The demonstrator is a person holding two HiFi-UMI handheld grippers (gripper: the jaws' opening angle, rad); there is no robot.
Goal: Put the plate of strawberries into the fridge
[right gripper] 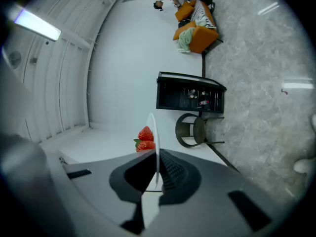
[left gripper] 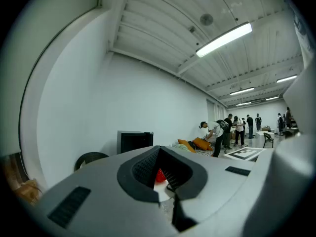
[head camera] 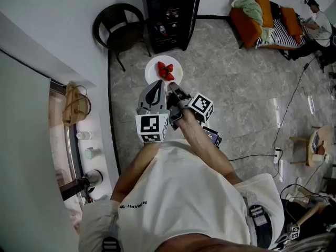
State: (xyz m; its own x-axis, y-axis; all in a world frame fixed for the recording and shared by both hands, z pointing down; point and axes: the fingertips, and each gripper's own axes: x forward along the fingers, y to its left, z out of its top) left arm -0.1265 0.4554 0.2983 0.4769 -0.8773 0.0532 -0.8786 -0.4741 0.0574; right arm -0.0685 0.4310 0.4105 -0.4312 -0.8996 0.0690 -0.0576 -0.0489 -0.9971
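Observation:
A white plate with strawberries is held in the air over the grey stone floor, a little in front of the black glass-door fridge. My left gripper and my right gripper both meet its near rim. In the right gripper view the plate is edge-on, clamped in my right gripper, with strawberries on its left face. In the left gripper view my left gripper is closed, with the white plate and a strawberry showing in its notch.
A dark round chair stands left of the fridge. An orange sofa with a seated person is at the far right. Cables cross the floor on the right. A white wall and a shelf with a bag lie on the left.

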